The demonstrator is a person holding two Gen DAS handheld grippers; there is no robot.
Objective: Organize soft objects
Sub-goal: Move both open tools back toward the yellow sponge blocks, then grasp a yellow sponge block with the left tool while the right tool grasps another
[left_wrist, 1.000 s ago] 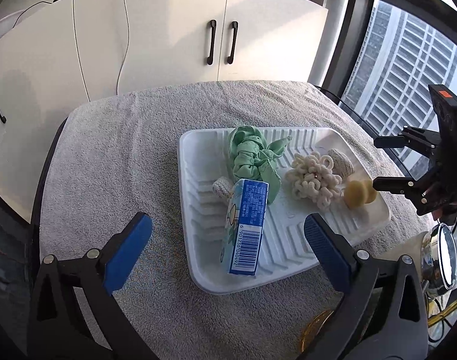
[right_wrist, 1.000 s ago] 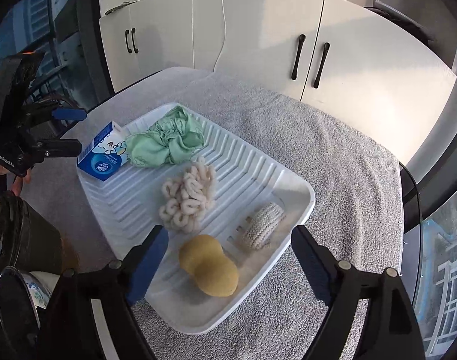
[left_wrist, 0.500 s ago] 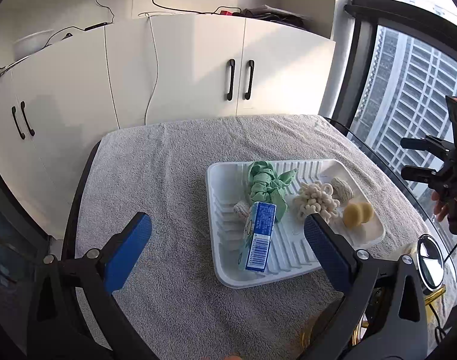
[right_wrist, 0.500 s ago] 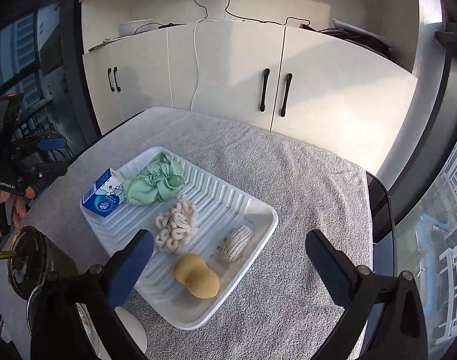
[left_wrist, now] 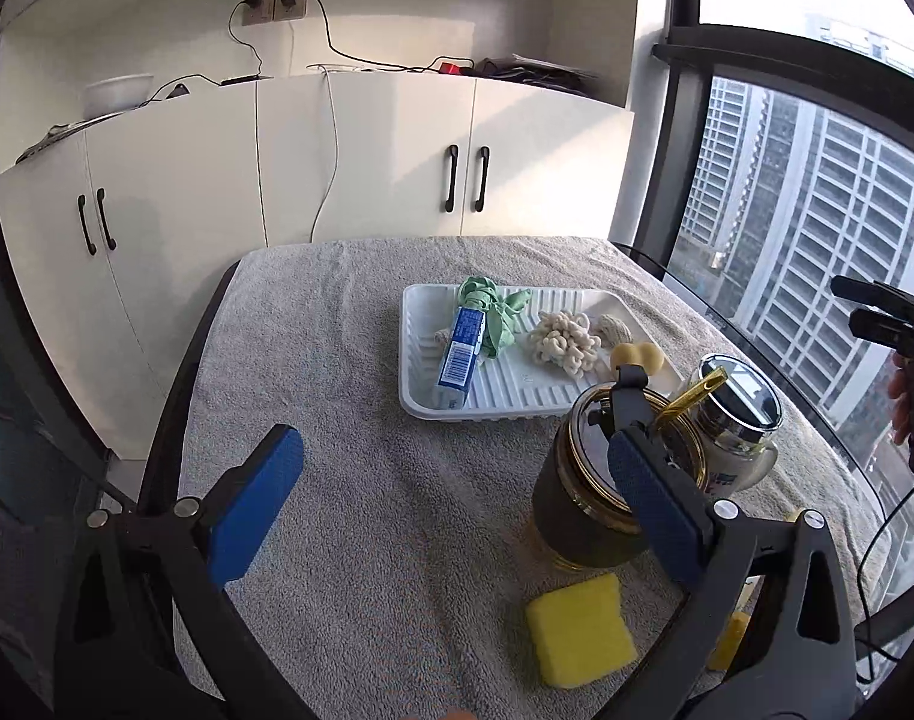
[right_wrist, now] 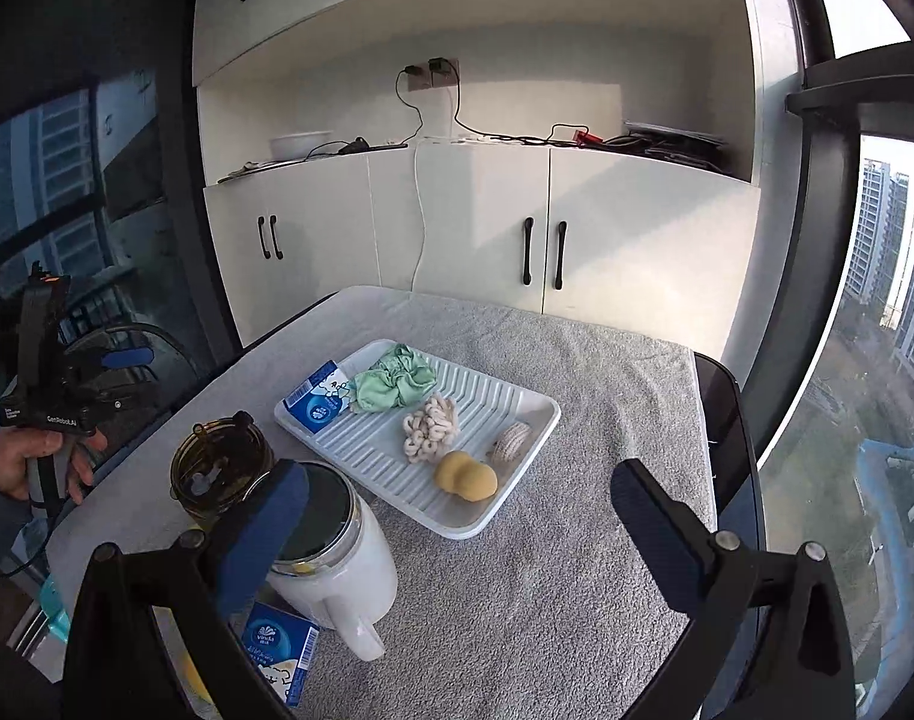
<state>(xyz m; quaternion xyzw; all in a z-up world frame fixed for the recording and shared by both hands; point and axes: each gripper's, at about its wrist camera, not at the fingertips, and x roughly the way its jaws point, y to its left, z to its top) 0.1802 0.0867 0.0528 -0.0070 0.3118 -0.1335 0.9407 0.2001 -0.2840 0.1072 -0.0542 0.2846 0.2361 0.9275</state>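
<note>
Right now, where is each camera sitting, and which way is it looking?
Left wrist view: sits on the left gripper, looking across the grey towel-covered table towards the white ridged tray; its own open blue-padded fingers show.
Right wrist view: sits on the right gripper, looking at that tray from the window side; its open fingers and the person's left hand show.
Both share the tray, the green fabric scrunchie and the white cabinets.

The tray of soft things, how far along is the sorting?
Done: the white tray already holds the green scrunchie, cream scrunchie, tan sponge and a tissue pack. In hand: nothing; both grippers are open. Left: the yellow sponge and second tissue pack lie on the towel.
</note>
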